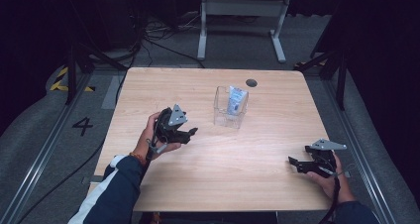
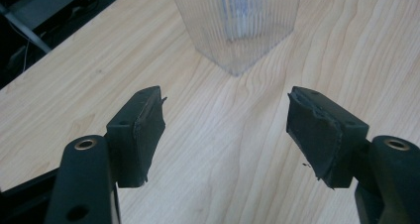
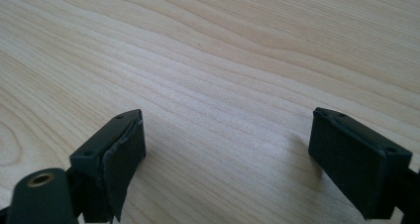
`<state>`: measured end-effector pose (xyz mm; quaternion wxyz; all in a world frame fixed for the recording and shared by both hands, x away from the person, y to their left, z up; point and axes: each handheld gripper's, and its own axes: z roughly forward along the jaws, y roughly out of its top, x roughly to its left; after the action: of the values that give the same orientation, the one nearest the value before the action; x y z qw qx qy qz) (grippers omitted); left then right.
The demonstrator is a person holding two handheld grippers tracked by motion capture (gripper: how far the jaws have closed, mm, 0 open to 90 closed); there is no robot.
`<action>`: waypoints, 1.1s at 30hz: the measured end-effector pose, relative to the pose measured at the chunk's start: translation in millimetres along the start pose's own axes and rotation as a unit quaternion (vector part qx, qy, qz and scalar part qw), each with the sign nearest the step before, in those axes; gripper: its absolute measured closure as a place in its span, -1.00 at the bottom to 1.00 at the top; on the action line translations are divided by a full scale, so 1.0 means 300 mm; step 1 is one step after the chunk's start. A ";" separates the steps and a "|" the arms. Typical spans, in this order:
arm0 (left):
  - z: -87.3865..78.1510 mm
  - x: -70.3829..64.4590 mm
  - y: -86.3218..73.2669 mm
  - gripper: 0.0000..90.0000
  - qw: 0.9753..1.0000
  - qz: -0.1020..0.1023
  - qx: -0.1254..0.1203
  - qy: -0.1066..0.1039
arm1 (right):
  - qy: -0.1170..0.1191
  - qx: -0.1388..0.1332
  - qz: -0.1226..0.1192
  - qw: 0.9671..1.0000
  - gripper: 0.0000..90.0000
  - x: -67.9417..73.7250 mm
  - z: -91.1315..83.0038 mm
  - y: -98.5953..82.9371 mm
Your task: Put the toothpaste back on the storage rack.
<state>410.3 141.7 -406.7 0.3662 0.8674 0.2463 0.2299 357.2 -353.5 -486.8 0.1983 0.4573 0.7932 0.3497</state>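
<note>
Clear ribbed container point(image 1: 230, 107) upright mid-table point(image 1: 148, 85), small packet inside. Left gripper point(image 1: 190, 133) near it, jaws spread wide, empty. Right gripper point(image 1: 295, 163) well apart, jaws likewise wide. Likely step: left approach; centre jaws on container, close gently on its 2 walls.

Premises appear to be a lab or recording studio: black curtained surround, grey carpet, cable bundles point(image 1: 148, 33) on the floor beyond the left gripper point(image 1: 184, 134), hazard tape point(image 1: 62, 80), floor numeral "4" point(image 1: 82, 126).

Clear ribbed plastic holder point(image 1: 230, 107) upright mid-table, small blue-white packet point(image 1: 236, 99) inside.
</note>
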 end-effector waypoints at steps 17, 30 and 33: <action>-0.095 -0.004 -0.211 -0.53 0.996 0.011 0.081 0.034 | 0.000 0.000 0.001 1.000 -0.67 0.000 0.000 0.000; -0.176 -0.004 -0.411 -0.53 0.994 -0.042 0.100 0.031 | 0.000 0.000 0.001 1.000 -0.68 0.000 0.000 0.001; -0.193 -0.004 -0.443 -0.56 0.993 -0.056 0.101 0.030 | 0.000 0.000 0.001 1.000 -0.68 0.000 0.001 0.001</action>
<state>341.4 252.4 -470.0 0.2820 0.8774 0.3272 0.2087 357.4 -353.4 -486.7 0.1978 0.4583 0.7927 0.3500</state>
